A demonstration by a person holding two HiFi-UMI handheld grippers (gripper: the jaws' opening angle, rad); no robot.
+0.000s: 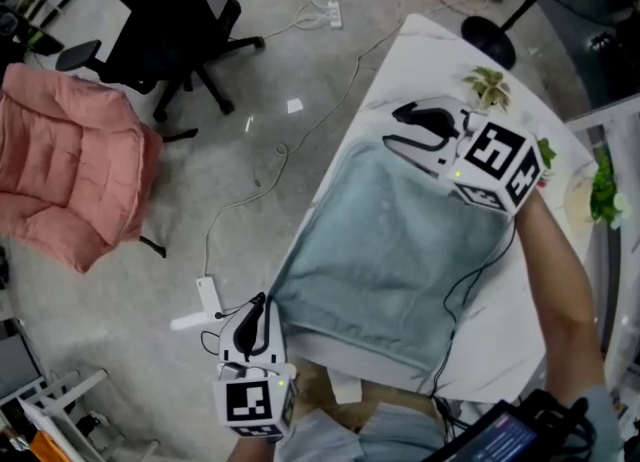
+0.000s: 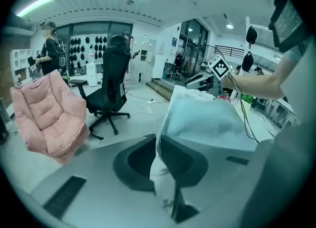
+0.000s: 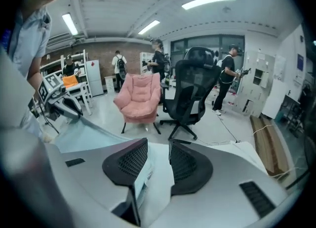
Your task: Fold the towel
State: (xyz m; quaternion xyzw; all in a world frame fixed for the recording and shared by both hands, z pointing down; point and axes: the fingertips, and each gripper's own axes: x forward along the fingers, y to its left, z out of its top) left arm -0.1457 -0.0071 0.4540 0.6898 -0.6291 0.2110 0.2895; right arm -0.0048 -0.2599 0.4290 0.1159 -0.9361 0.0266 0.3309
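Note:
A pale blue-green towel (image 1: pixel 390 240) lies spread on the white table (image 1: pixel 425 60). My right gripper (image 1: pixel 402 132) is at the towel's far corner. Its jaws stand apart, and the corner with its white label (image 3: pixel 141 181) hangs loosely between them against the left pad (image 3: pixel 126 165), unpressed. My left gripper (image 1: pixel 256 312) is off the table's near left edge. In the left gripper view its jaws (image 2: pixel 158 158) are close together on the towel's near corner (image 2: pixel 163 172), and the cloth (image 2: pixel 197 118) rises from them to the table. Both grippers point slanting down.
A pink padded chair (image 1: pixel 70 165) and a black office chair (image 1: pixel 165 10) stand on the floor at the left. Cables and power strips (image 1: pixel 208 298) lie on the floor. A small plant (image 1: pixel 488 85) and a black lamp base (image 1: pixel 488 42) sit at the table's far end.

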